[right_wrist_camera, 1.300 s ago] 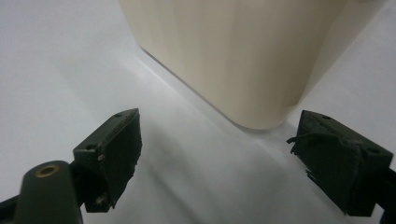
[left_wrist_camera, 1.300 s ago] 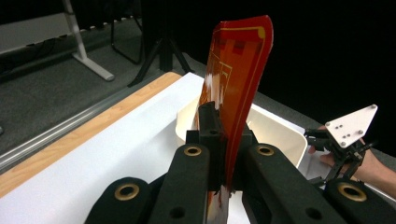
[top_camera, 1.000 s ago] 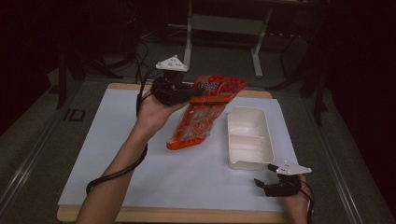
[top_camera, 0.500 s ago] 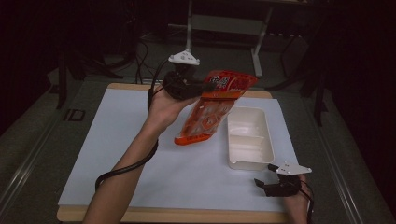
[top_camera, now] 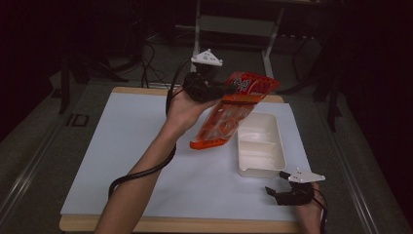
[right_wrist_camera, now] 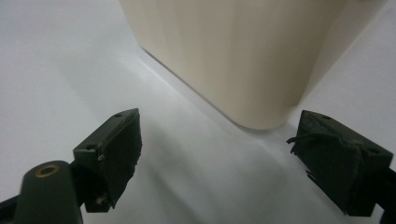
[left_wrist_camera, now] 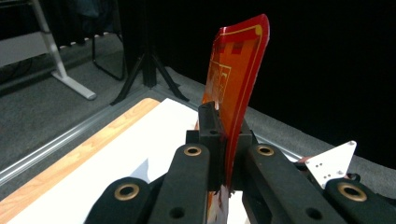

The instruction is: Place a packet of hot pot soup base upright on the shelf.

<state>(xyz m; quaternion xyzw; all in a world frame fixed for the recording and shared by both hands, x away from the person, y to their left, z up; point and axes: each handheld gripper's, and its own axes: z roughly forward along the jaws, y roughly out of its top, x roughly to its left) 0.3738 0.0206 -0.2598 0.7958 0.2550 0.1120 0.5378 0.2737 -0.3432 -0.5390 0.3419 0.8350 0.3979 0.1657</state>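
An orange-red snack bag (top_camera: 229, 114) hangs in the air over the back of the table, its lower end beside the far left corner of a cream tray (top_camera: 275, 156). My left gripper (top_camera: 225, 91) is shut on the bag near its upper end; in the left gripper view the bag (left_wrist_camera: 238, 79) stands up between my pinching jaws, and the left gripper (left_wrist_camera: 223, 140) clamps its edge. My right gripper (top_camera: 273, 187) rests low at the table's front right, open, just in front of the tray's near corner (right_wrist_camera: 243, 60); the right gripper (right_wrist_camera: 219, 154) holds nothing.
A white mat (top_camera: 122, 151) covers the wooden table (top_camera: 180, 225). Grey floor, a metal rail and a stand with dark legs (left_wrist_camera: 147, 70) lie beyond the table's back edge. The person's left forearm (top_camera: 146, 175) crosses the mat with a black cable looped on it.
My left hand has carried the bag to the right and a little higher, so the bag now hangs next to the tray. The right gripper has stayed where it was.
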